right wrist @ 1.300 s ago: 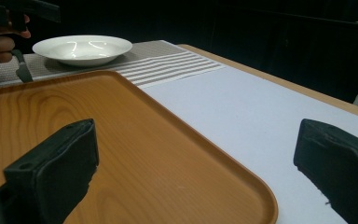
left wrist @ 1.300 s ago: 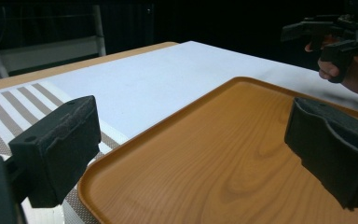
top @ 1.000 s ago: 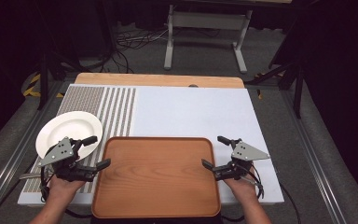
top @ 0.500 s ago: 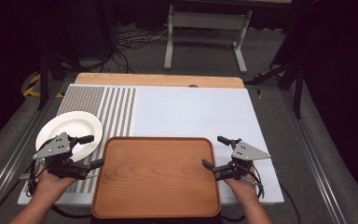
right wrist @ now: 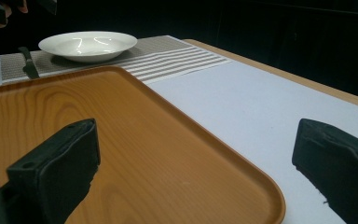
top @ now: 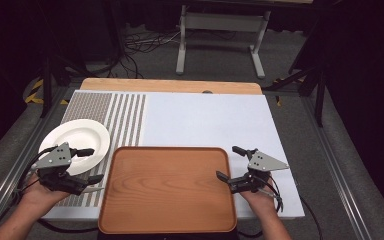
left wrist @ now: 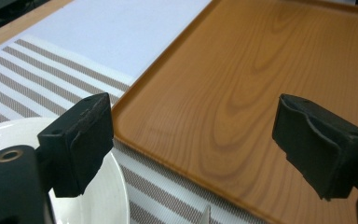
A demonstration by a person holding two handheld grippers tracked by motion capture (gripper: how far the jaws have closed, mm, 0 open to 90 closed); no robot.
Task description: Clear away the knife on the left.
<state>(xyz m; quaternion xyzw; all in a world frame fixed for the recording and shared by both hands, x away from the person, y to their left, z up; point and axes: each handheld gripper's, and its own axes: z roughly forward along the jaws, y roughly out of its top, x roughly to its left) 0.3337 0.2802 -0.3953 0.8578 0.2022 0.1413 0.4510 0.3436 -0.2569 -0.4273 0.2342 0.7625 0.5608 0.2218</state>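
Note:
A brown wooden tray (top: 167, 187) lies at the table's near edge with nothing on it. A white plate (top: 75, 140) sits to its left on the striped mat. My left gripper (top: 92, 165) hovers over the plate's right rim, just left of the tray. Its jaws are open and have just been closing a little, with nothing gripped between them. In the left gripper view its gripper (left wrist: 191, 135) has one jaw above the plate (left wrist: 112, 200) and the other above the tray (left wrist: 242, 84). My right gripper (top: 227, 162) is open and straddles the tray's right edge. In the right gripper view its gripper (right wrist: 196, 158) has the tray (right wrist: 51, 107) rim between its jaws, untouched, and the plate (right wrist: 87, 44) far off.
A white mat (top: 205, 120) covers the table, with grey stripes (top: 125, 117) on its left part. A strip of bare wood (top: 170, 86) runs along the far edge. A metal stand (top: 220, 30) and cables lie on the floor beyond the table.
My left gripper has drawn back to the left and lifted slightly, from the tray's left edge to over the plate's rim. The right gripper has stayed put.

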